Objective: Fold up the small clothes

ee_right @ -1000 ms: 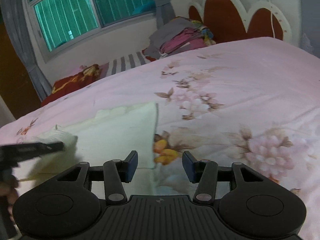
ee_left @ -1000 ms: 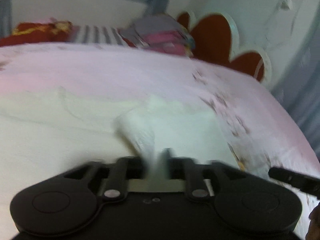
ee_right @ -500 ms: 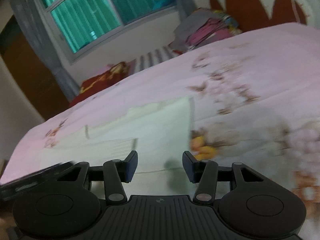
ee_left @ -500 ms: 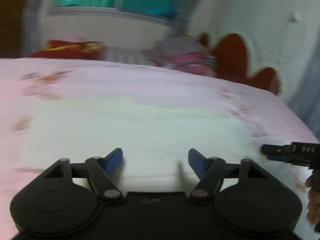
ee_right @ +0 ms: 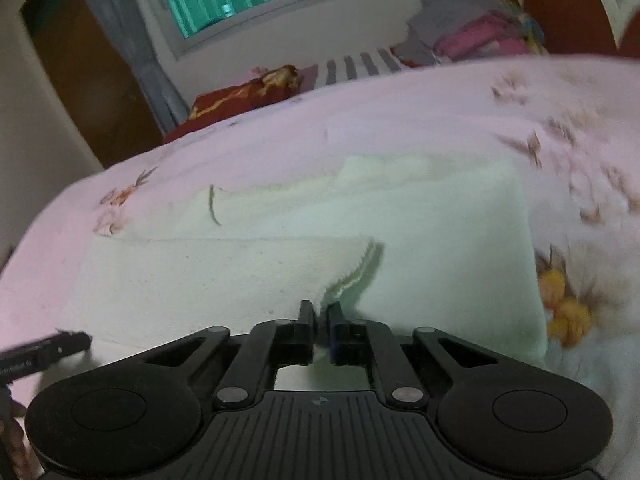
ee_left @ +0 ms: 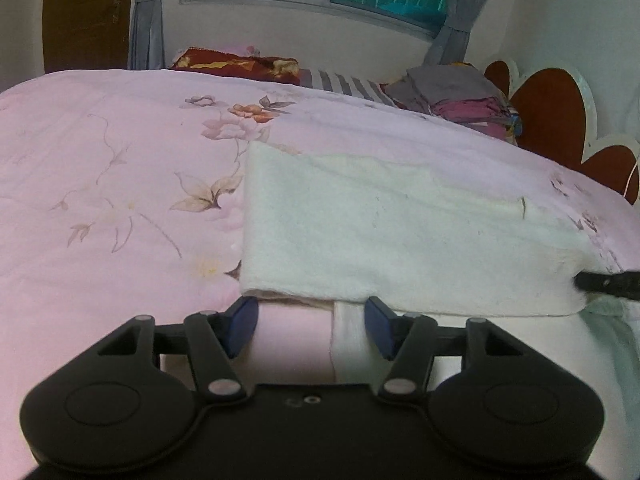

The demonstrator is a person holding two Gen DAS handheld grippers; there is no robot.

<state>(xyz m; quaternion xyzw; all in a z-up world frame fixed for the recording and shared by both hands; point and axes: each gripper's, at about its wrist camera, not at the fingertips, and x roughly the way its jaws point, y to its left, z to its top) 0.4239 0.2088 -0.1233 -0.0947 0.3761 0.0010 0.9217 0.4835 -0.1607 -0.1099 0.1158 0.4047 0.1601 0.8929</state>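
Cream cloth (ee_left: 400, 240) is lying folded in layers on the pink floral bed (ee_left: 100, 200); left hand-held gripper (ee_left: 310, 326) is hovering wide at its near-left corner, right hand-held gripper (ee_right: 320, 330) is pinching its frayed near edge.

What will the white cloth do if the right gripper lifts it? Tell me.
The cloth will probably droop: its pinched edge at the right gripper already bunches into soft layers. It looks light, lying flat on the bedsheet. It likely won't slip, being fuzzy.
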